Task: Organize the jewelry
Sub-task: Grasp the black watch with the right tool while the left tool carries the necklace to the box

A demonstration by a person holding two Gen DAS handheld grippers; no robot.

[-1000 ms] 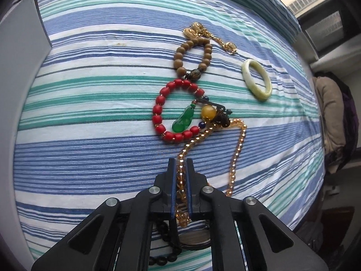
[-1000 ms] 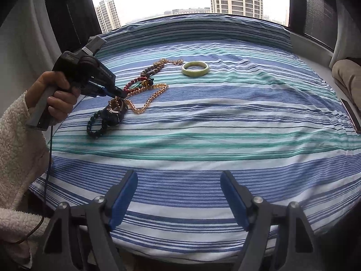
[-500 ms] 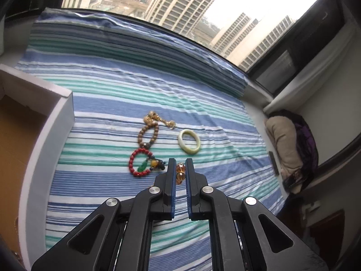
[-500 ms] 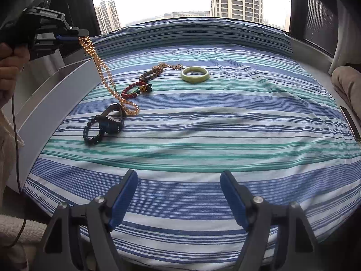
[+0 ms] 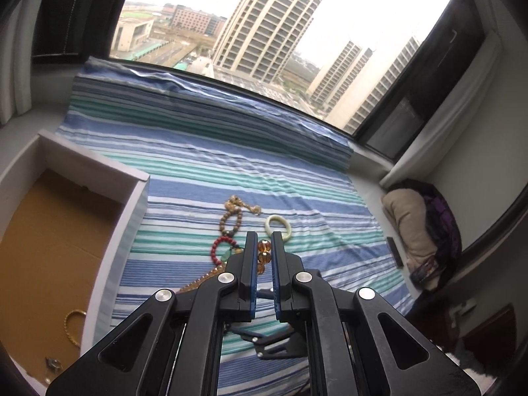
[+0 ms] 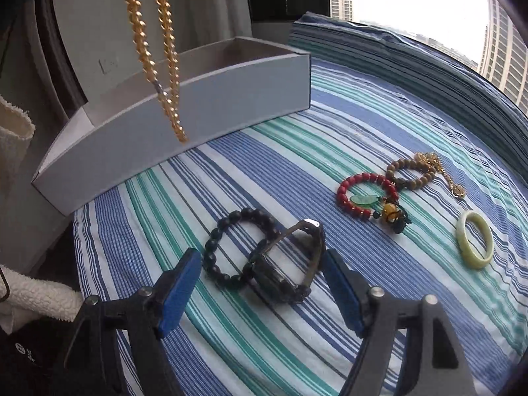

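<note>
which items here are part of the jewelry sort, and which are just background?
Job:
amber necklace, pinched in left gripper
white box
black bracelet
watch, ahead of open right gripper
red bracelet
wooden bracelet
jade bangle
gold bracelet, already in the box

Background:
striped sheet
clothes pile

Watch [image 6: 283, 264] and black bracelet [image 6: 227, 247] just ahead of right gripper [image 6: 264, 287]; bare cloth [image 6: 379, 125] beyond.

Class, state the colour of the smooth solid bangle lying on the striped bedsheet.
Pale yellow-green, like jade: the smooth solid bangle shows best in the right wrist view.
</note>
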